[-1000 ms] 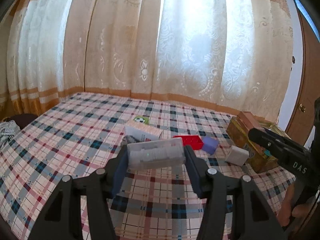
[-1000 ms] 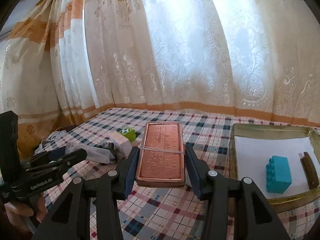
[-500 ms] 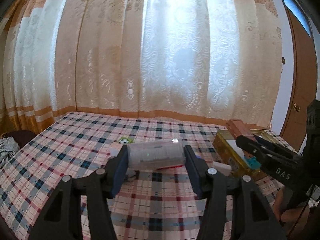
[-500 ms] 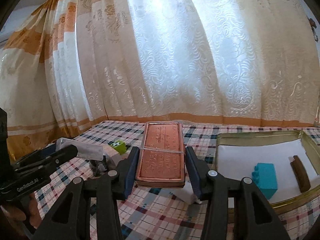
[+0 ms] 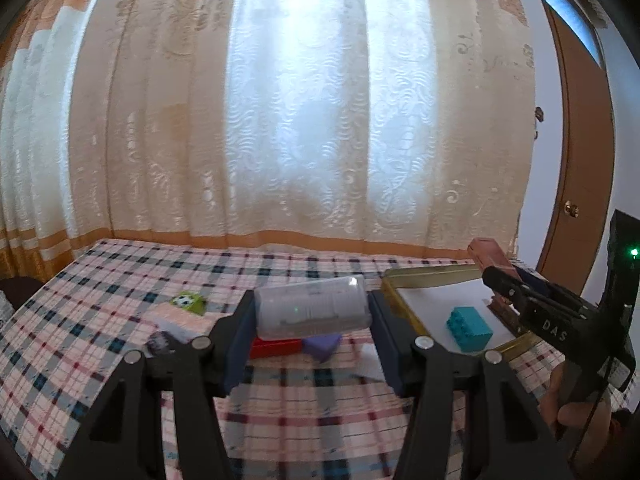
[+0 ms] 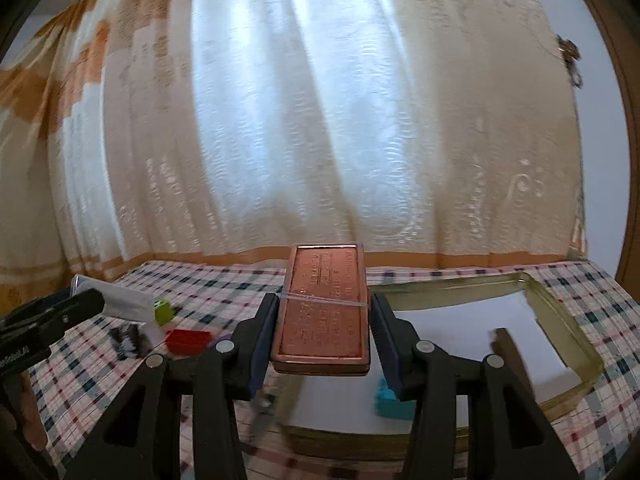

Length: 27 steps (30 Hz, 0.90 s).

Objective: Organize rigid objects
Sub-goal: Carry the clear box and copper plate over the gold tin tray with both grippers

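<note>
My left gripper [image 5: 311,312] is shut on a clear plastic case [image 5: 310,307] and holds it above the checked cloth. My right gripper [image 6: 324,320] is shut on a copper-coloured flat tin [image 6: 323,304] with a rubber band around it, held over the near left corner of the gold tray [image 6: 568,316]. The tray is lined with white paper and holds a teal brick [image 5: 469,327] and a brown strip [image 6: 510,350]. In the left wrist view the right gripper [image 5: 504,280] with the tin [image 5: 490,254] hangs over the tray [image 5: 404,300].
On the cloth left of the tray lie a red brick [image 6: 188,340], a purple block [image 5: 322,346], a green football block [image 5: 188,302], a white box [image 5: 176,322] and a dark crumpled item [image 5: 160,344]. Curtains hang behind. A wooden door [image 5: 580,160] stands at the right.
Both grippers have moved right toward the tray with their loads. The right gripper with the tin now hangs over the tray's corner, and the teal brick is partly hidden behind its finger.
</note>
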Each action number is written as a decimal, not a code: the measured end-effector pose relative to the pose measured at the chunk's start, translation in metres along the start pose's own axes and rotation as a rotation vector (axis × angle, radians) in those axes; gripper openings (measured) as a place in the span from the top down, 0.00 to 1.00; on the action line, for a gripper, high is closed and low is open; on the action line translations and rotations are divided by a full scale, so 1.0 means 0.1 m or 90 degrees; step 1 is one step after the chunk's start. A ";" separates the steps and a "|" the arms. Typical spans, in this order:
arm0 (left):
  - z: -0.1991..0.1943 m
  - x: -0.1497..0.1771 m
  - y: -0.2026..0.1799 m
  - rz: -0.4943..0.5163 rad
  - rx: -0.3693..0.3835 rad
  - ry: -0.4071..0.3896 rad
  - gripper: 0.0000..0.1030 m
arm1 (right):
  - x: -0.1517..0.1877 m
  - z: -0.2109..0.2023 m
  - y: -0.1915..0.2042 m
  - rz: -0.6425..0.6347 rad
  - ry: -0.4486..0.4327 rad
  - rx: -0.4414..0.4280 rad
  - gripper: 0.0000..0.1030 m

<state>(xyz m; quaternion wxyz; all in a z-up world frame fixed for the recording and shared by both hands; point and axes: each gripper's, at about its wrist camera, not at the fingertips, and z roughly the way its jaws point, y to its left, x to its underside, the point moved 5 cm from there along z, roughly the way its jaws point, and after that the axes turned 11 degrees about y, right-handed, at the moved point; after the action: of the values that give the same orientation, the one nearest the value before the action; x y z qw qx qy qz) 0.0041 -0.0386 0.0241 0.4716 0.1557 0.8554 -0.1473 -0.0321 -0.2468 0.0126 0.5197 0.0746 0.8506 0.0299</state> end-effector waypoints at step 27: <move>0.75 -0.26 -1.27 0.056 0.104 0.029 0.47 | -0.09 -0.23 -1.54 0.094 -0.016 0.149 0.52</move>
<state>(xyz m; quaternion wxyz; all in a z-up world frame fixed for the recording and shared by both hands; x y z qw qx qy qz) 0.0232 -0.1878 0.0212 0.4438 0.2343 0.8434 -0.1918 -0.0633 -0.3997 0.0116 0.5143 0.1978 0.8339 -0.0322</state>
